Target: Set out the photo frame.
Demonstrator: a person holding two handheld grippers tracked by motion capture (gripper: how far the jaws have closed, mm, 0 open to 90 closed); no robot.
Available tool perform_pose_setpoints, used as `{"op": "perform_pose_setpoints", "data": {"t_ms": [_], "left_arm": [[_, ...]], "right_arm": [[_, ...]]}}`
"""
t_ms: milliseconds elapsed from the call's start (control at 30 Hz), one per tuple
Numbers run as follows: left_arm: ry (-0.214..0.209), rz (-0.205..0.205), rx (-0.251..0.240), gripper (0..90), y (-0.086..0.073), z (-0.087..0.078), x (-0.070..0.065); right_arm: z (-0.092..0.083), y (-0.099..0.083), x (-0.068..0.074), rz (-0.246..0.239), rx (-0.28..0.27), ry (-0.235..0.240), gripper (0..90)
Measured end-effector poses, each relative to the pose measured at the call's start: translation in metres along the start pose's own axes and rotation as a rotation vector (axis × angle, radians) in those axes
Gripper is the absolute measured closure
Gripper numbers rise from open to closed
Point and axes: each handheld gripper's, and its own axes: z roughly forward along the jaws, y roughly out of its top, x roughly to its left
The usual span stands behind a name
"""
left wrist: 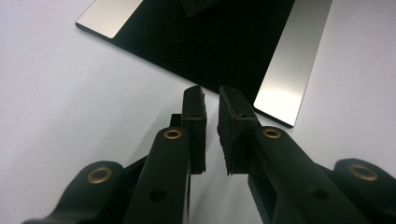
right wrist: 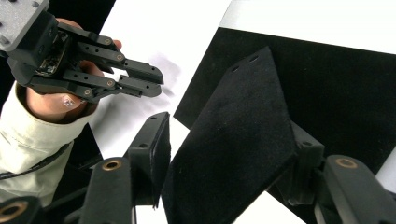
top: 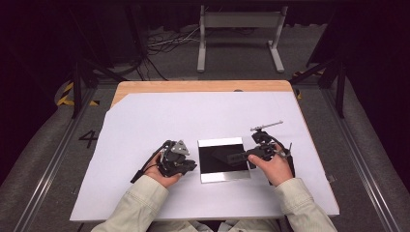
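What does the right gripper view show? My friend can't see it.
A black felt-like piece stands between the right gripper's two fingers, over a black plate with shiny silver edges on white paper. At upper left, a hand holds the left gripper, fingers nearly together.

Floor: grey carpet (top: 43, 159), yellow-black tape (top: 65, 94)
Furniture: wooden table (top: 193, 86), white sheet (top: 145, 121), white stand (top: 240, 20)
Surround: dark curtains (top: 29, 43)

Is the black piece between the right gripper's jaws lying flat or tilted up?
Tilted up: the black piece rises off the black plate, standing slanted between the jaws.
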Motion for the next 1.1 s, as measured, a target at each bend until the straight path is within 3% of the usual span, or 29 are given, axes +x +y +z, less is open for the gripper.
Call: {"op": "perform_pose_setpoints", "data": {"t_ms": [567, 900, 1100], "left_arm": [[0.004, -0.001, 0.000, 81.6, -0.0002, 0.0000, 0.0003], [0.008, -0.005, -0.006, 81.8, -0.0003, -0.0009, 0.0003], [0.011, -0.005, -0.009, 81.8, 0.0000, -0.0031, 0.0006]], "right_arm": [[-0.0017, -0.0005, -0.0019, 0.004, 0.004, 0.019, 55.1], [-0.0037, -0.0012, 0.0006, -0.019, 0.012, 0.026, 59.6], [-0.0055, -0.0013, 0.0075, -0.071, 0.016, 0.023, 62.8]]}}
